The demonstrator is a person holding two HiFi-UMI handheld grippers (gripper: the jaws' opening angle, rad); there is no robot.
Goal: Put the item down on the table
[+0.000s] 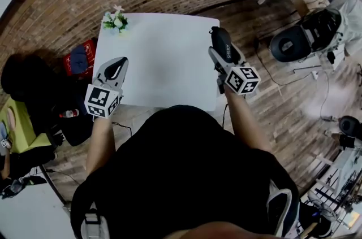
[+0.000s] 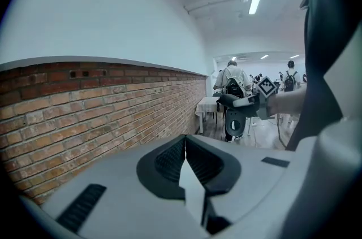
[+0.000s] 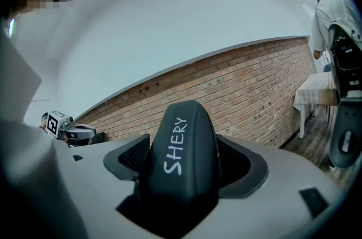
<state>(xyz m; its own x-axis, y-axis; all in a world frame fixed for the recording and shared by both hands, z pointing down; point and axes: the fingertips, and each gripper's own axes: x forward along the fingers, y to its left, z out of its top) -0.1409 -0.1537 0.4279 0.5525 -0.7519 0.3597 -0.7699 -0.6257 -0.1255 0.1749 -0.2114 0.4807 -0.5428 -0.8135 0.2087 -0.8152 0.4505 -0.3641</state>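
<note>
Hand-held grippers: L closed, R pinching black case; white table, brick wall.

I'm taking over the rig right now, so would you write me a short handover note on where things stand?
Left gripper: shut, nothing in it, by the table's left edge.
Right gripper: shut on the black case, held in the air at the table's right edge.
Also on the table: flowers at the far left corner.
Done: the case is picked up and at the table; it is not yet set down.
Left: lower the case onto a bare part of the table, open the right jaws and draw back.
</note>
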